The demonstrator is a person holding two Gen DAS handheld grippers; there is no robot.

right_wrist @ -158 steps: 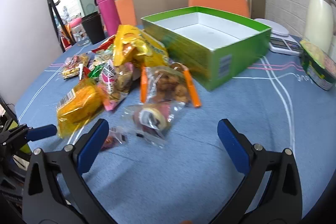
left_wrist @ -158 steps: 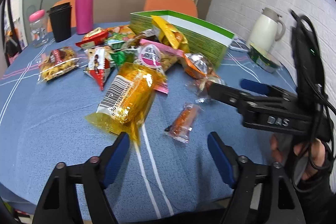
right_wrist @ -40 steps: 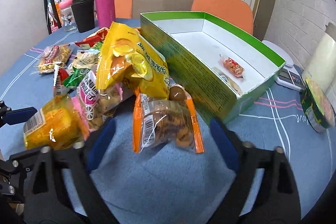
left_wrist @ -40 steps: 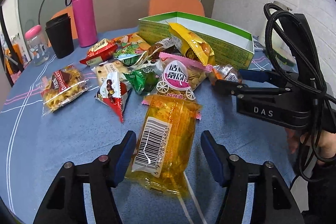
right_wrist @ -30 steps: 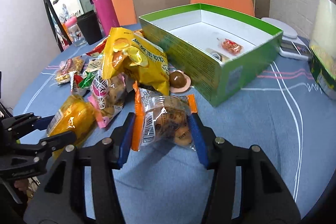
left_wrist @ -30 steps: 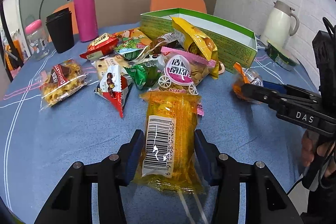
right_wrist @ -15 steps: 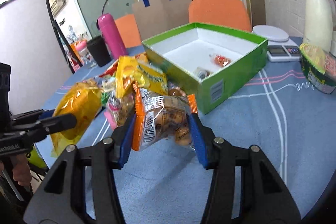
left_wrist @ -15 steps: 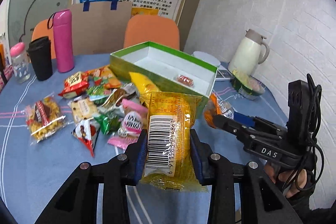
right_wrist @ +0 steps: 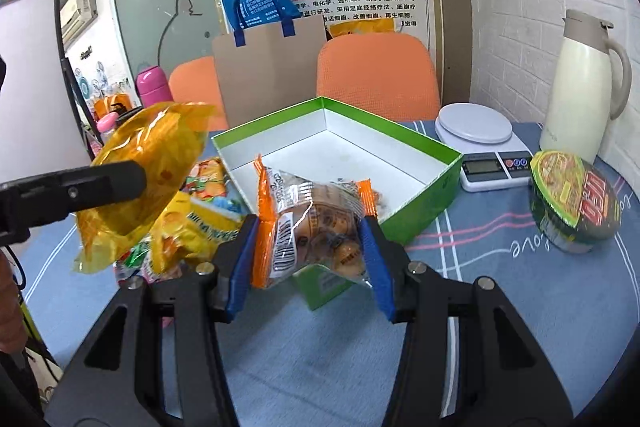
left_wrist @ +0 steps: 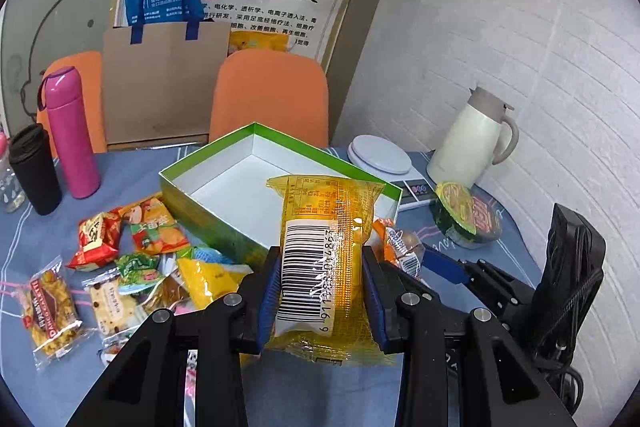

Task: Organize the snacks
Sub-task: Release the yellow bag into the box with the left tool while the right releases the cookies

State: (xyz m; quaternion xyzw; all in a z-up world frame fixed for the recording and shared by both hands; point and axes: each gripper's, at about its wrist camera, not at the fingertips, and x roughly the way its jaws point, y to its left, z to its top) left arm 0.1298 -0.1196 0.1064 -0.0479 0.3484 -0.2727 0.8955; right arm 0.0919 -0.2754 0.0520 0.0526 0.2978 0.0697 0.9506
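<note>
Above the counter [left_wrist: 328, 387], near edge: both packs are lifted clear, carry step in hand.
Left tongs [left_wrist: 322, 293]: clamped across a yellow pack [left_wrist: 326, 259], glossy crinkled film, barcode uppermost.
Right tongs [right_wrist: 306, 245]: clamped on an orange-edged pack [right_wrist: 316, 223], clear film, round brown pieces inside.
Green box [right_wrist: 420, 199]: at 12 o'clock from both tongs, stiff card, white lining, open top.
Next move, in my judgement: carry each over the rim, then release.
Remaining snacks [left_wrist: 132, 267]: loose at 9 o'clock.
</note>
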